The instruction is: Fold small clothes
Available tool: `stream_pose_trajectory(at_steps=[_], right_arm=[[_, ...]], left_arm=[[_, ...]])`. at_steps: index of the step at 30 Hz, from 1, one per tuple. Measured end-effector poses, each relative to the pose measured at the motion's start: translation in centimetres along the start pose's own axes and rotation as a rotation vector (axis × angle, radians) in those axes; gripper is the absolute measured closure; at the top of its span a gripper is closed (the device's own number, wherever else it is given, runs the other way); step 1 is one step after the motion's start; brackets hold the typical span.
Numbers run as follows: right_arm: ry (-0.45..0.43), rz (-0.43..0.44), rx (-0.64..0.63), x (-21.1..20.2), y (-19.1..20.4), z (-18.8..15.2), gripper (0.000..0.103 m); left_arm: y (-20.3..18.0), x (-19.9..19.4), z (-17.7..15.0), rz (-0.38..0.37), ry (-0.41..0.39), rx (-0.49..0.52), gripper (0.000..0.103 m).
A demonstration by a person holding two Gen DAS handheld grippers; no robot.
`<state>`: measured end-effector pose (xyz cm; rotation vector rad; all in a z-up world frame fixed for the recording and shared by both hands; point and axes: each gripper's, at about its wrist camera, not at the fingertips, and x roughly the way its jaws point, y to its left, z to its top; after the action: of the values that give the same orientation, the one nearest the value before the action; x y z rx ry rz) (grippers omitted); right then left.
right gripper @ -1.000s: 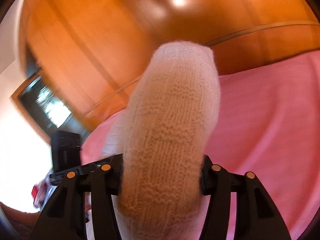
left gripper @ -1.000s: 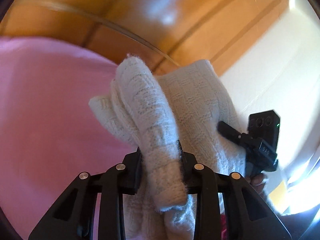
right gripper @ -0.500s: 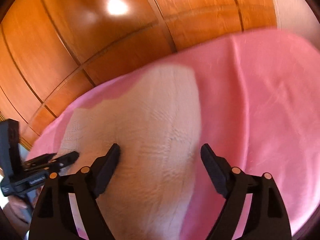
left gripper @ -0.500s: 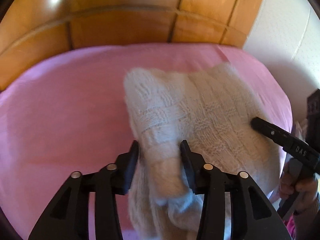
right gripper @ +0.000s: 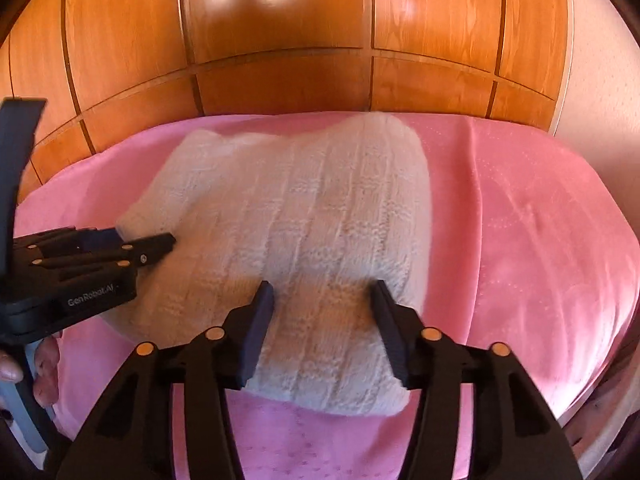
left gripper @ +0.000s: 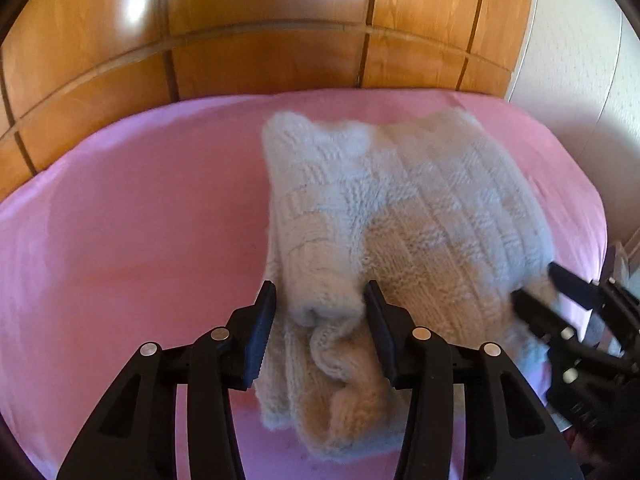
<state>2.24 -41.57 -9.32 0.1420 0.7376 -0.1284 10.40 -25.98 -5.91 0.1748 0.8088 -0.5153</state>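
Knitwear, a cream sweater (left gripper: 400, 216), is lying folded on the pink bedsheet (left gripper: 132, 216), toward its right edge below the wooden headboard (right gripper: 280, 40). The left gripper (left gripper: 320, 312) is pointing forward, fingers parted around a thick fold. The right gripper (right gripper: 322, 304) is hovering with fingers spread wide over the sweater's near right edge.

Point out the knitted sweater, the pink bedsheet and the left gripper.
knitted sweater (right gripper: 304, 220), right wrist view, middle of its ribbed top surface.
pink bedsheet (left gripper: 132, 216), left wrist view, bare stretch left of the sweater.
left gripper (left gripper: 320, 300), left wrist view, midway between its fingertips.
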Motion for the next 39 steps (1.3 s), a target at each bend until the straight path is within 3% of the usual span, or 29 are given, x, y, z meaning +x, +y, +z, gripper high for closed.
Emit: stream_pose_trajectory(at_steps=[3, 7, 11, 12, 18, 25, 39], right_arm=[[-0.001, 0.011, 0.052, -0.7, -0.1, 0.4, 0.031], [-0.037, -0.047, 0.088, -2.3, 0.7, 1.1, 0.017], [-0.048, -0.136, 0.102, -3.5, 2.0, 1.1, 0.004], [-0.048, -0.148, 0.102, -3.6, 2.1, 1.1, 0.003], [-0.072, -0.214, 0.117, -4.8, 3.8, 1.3, 0.003], [-0.1, -0.256, 0.107, -5.7, 5.7, 0.4, 0.003], [-0.162, -0.278, 0.151, -7.7, 5.1, -0.5, 0.002]], left_arm=[[0.3, -1.7, -0.2, 0.006, -0.031, -0.009, 0.056], [0.7, -4.0, -0.5, 0.021, -0.09, -0.049, 0.04], [1.1, -5.8, -1.3, 0.051, -0.118, -0.073, 0.038], [1.2, -6.4, -1.6, 0.062, -0.127, -0.079, 0.031], [1.8, -8.7, -3.2, 0.118, -0.169, -0.105, 0.026], [1.9, -9.7, -4.6, 0.153, -0.184, -0.108, 0.012], [0.6, -11.4, -5.1, 0.184, -0.214, -0.077, 0.004]])
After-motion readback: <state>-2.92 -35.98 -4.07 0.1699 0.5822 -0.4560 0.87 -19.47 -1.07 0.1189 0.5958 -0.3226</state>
